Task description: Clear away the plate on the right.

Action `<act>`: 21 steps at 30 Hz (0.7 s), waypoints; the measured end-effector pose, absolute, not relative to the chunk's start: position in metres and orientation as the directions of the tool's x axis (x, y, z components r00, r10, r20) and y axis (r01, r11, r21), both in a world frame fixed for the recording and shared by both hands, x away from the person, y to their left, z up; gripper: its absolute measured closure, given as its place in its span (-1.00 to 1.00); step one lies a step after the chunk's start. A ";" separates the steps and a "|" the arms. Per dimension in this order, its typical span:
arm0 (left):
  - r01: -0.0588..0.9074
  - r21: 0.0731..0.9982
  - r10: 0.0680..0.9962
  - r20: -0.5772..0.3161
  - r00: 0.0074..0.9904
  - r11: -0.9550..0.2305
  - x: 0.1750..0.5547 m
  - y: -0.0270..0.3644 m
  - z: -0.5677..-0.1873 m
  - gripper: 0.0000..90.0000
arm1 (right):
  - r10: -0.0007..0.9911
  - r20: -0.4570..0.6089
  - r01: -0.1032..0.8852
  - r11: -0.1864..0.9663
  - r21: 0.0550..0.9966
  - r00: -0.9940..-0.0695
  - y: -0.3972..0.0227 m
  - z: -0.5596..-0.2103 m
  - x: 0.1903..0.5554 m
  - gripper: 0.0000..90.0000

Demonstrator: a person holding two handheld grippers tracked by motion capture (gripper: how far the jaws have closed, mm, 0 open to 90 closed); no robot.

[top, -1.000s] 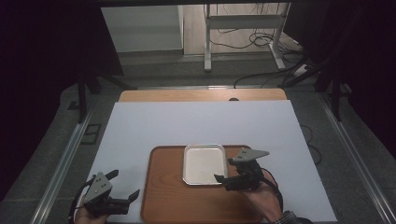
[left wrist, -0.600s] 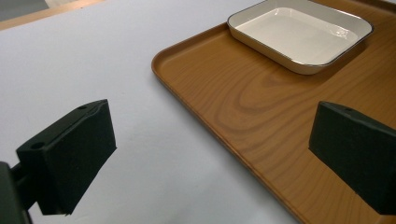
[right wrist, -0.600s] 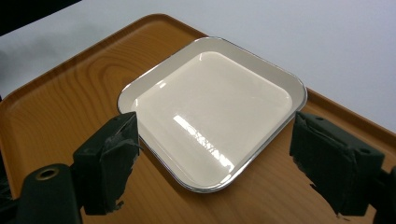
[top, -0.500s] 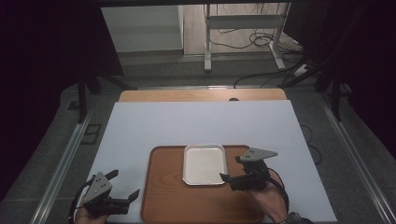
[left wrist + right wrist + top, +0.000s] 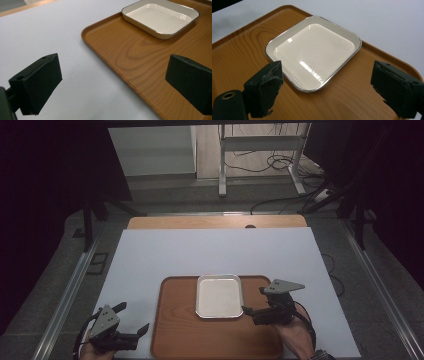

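My right claw, at the enamel dish's 3 o'clock rim, had just spread apart, empty; dish released on wooden tray.

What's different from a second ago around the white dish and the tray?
The right gripper backed a little off the white dish toward the tray's right side; its jaws have just been opening, nothing between them. Dish, tray and left gripper unchanged.

high: above, facing forward-down | tool views: close, low (all share white dish)
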State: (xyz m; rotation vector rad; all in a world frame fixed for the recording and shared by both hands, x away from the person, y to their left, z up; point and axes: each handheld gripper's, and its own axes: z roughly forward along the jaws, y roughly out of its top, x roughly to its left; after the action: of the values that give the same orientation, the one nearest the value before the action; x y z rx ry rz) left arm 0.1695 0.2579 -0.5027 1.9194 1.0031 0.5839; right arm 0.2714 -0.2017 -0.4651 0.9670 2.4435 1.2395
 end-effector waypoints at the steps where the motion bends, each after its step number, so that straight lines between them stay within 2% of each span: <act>1: 0.417 0.858 0.824 0.012 0.566 -0.299 0.170 0.258 -0.503 -1.00 | 0.653 0.081 0.451 0.422 0.786 -0.753 -0.203 -0.465 0.271 -0.79; 21: 0.417 0.859 0.827 0.012 0.563 -0.296 0.169 0.258 -0.503 -1.00 | 0.681 0.055 0.436 0.403 0.804 -0.730 -0.222 -0.461 0.264 -0.99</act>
State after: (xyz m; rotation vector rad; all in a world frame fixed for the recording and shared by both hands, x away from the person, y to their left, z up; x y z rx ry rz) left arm 0.1690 0.2581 -0.5027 1.9168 1.0052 0.5873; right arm 0.2641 -0.2215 -0.4605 0.9763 2.3810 1.2369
